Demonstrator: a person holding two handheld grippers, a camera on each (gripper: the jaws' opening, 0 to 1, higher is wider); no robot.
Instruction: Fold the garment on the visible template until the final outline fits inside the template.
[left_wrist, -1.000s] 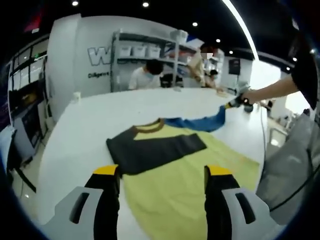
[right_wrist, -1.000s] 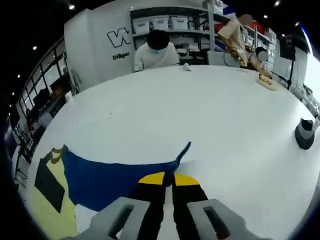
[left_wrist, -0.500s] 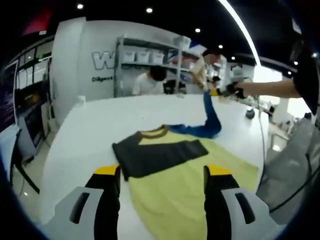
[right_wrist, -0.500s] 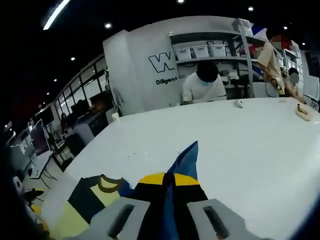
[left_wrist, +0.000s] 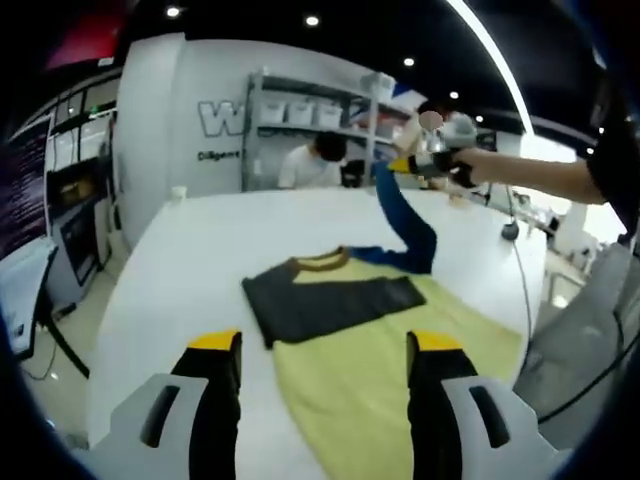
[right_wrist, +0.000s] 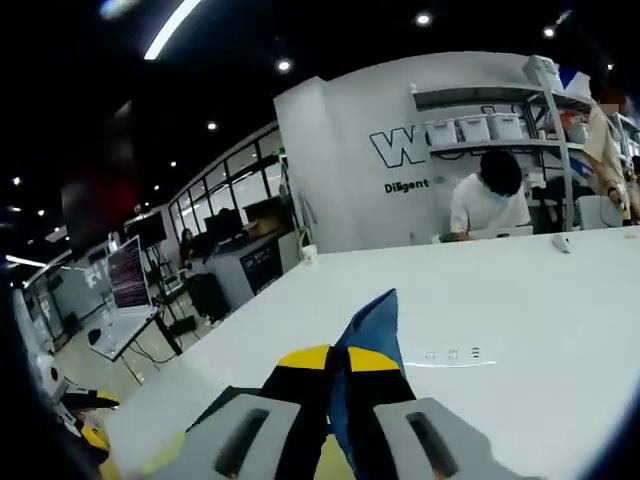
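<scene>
A yellow T-shirt (left_wrist: 372, 372) lies flat on the white table (left_wrist: 200, 260), just beyond my left gripper (left_wrist: 324, 345), which hovers open and holds nothing. Its dark grey sleeve (left_wrist: 330, 300) is folded across the chest, below the brown collar (left_wrist: 322, 260). The blue sleeve (left_wrist: 407, 225) rises off the table in a curve up to my right gripper (left_wrist: 405, 165), held high above the shirt's far side by a person's arm (left_wrist: 530, 175). In the right gripper view my right gripper (right_wrist: 335, 358) is shut on the blue sleeve (right_wrist: 370, 320), whose tip sticks up past the jaws.
A person (left_wrist: 320, 160) sits at the table's far edge in front of shelves with white bins (left_wrist: 300, 110). A small dark object (left_wrist: 510, 232) and a cable lie at the right of the table. Desks with monitors (right_wrist: 125, 275) stand beyond the table's left side.
My right gripper has lifted the blue sleeve off the table and carried it up and over toward the shirt's middle. My left gripper stays open over the shirt's near hem.
</scene>
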